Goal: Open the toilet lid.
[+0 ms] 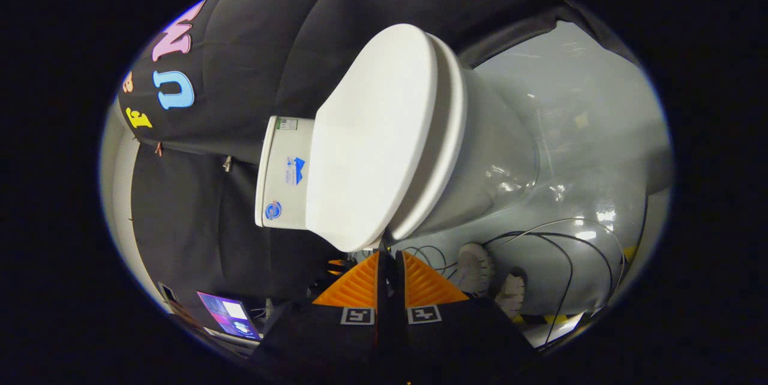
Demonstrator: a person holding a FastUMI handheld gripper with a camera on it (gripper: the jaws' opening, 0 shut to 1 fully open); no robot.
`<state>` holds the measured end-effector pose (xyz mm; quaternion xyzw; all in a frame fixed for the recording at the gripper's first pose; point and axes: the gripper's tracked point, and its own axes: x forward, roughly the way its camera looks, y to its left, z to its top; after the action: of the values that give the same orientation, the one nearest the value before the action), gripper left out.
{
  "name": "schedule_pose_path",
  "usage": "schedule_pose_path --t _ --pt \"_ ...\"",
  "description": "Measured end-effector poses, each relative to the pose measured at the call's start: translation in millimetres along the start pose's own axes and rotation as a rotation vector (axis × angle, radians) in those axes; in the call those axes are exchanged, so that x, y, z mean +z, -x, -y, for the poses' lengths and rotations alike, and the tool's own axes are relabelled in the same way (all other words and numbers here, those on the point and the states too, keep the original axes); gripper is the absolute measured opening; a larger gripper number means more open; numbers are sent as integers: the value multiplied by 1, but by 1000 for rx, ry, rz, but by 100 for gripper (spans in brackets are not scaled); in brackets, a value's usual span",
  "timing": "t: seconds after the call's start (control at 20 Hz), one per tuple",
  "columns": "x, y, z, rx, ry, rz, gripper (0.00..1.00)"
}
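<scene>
The gripper (390, 253) is rolled onto its side, so the toilet (480, 151) looks tipped over. Its fingers (360, 283) are pressed together with only a thin slit between them, gripping nothing. Their tips sit just below the front edge of the lid (372, 139), right at the seam where it lies down on the seat (441, 145); I cannot tell if they touch it. The lid is down. The tank (282, 172) stands behind it against the cloth wall. Cables (564, 253) trail across the shiny floor (588, 109), and a laptop (228, 315) glows off to the side.
</scene>
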<state>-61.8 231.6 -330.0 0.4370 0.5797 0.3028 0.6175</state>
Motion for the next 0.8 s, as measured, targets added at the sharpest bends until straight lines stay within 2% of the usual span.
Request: schedule_pose_path --t 0.15,0.25,0.35,0.5,0.8 --pt "-5 -3 3 -50 2 -23 6" --pt "-4 -1 2 -49 16 -28 6" --pt "3 3 -9 6 1 -5 6" --pt "9 22 -56 128 -19 40 6" --pt "6 35 -151 125 243 89 9"
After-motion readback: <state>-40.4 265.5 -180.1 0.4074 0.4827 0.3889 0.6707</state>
